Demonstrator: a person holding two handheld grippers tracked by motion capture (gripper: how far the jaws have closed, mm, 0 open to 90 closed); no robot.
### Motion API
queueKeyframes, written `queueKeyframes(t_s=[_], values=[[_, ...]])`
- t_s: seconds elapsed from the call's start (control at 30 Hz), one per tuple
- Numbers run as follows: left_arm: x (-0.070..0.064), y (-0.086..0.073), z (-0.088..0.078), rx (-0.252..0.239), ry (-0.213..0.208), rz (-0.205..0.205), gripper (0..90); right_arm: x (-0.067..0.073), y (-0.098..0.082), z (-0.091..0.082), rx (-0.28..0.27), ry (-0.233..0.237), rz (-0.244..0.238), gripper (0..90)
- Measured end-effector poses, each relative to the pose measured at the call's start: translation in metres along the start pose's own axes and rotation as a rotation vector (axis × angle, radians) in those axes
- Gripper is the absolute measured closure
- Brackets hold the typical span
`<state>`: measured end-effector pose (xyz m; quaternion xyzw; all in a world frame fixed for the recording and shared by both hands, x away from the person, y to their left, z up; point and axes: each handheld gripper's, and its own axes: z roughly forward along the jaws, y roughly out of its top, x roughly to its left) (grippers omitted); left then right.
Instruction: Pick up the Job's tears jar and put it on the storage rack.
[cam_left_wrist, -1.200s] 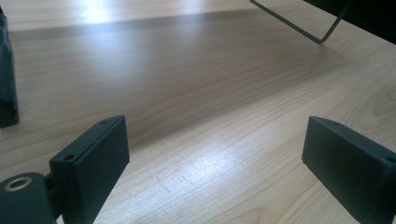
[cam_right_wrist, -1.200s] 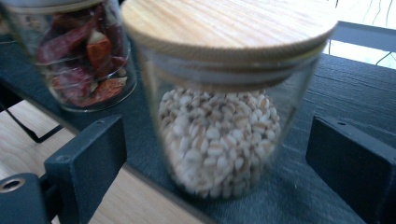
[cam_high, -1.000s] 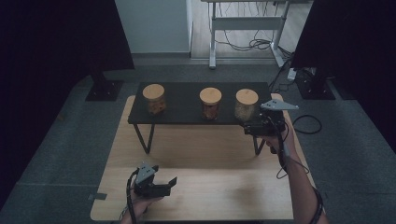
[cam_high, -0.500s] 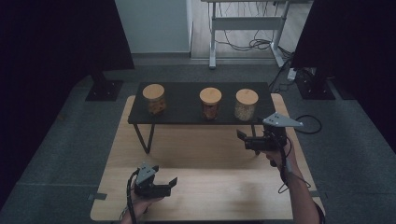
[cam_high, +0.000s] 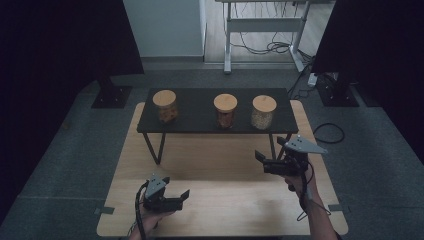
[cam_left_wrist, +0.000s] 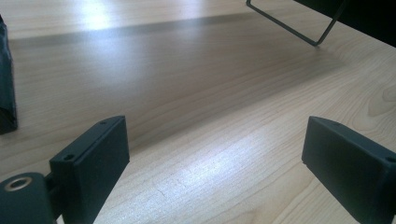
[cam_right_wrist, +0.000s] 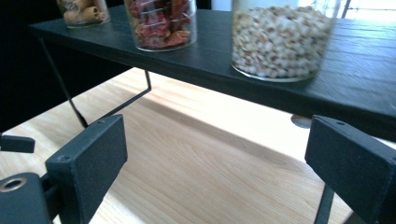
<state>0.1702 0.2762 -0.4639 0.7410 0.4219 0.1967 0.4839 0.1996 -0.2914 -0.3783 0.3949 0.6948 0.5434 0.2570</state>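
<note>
The wooden table (cam_high: 220, 200) is bare between the left gripper (cam_high: 184, 196) and the right gripper (cam_high: 259, 156), so a hand could slide across there. On the far side, a black shelf (cam_high: 200, 117) on thin wire legs (cam_high: 152, 148) blocks the way. Three jars stand on it with gaps between them: pasta jar (cam_high: 165, 106), red jar (cam_high: 225, 111), bean jar (cam_high: 263, 112).

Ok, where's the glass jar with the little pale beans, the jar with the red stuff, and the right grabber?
Glass jar of pale beans with wooden lid (cam_high: 263, 104), high view, on its lid.
Glass jar of red pieces (cam_right_wrist: 161, 23), right gripper view, on its glass side.
Right gripper (cam_high: 260, 157), high view, between its open jaw tips.
</note>
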Motion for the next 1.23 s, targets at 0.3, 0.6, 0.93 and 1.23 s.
queueKeyframes(t_s=[0.3, 0.6, 0.93, 1.23], values=[[0.0, 0.0, 0.0, 0.005, -0.002, -0.001, 7.1, 0.001, -0.037, -0.01, -0.02, -0.002, 0.044, 5.0], [0.0, 0.0, 0.002, 0.011, -0.002, 0.003, 7.1, 0.009, -0.071, -0.003, 0.045, 0.039, 0.054, 4.9], [-0.001, 0.0, 0.003, 0.015, 0.0, 0.003, 6.9, 0.014, -0.086, 0.012, 0.099, 0.074, 0.049, 4.5], [-0.002, 0.001, 0.002, 0.012, -0.006, 0.002, 6.7, 0.012, -0.094, 0.015, 0.108, 0.095, 0.087, 3.6]])
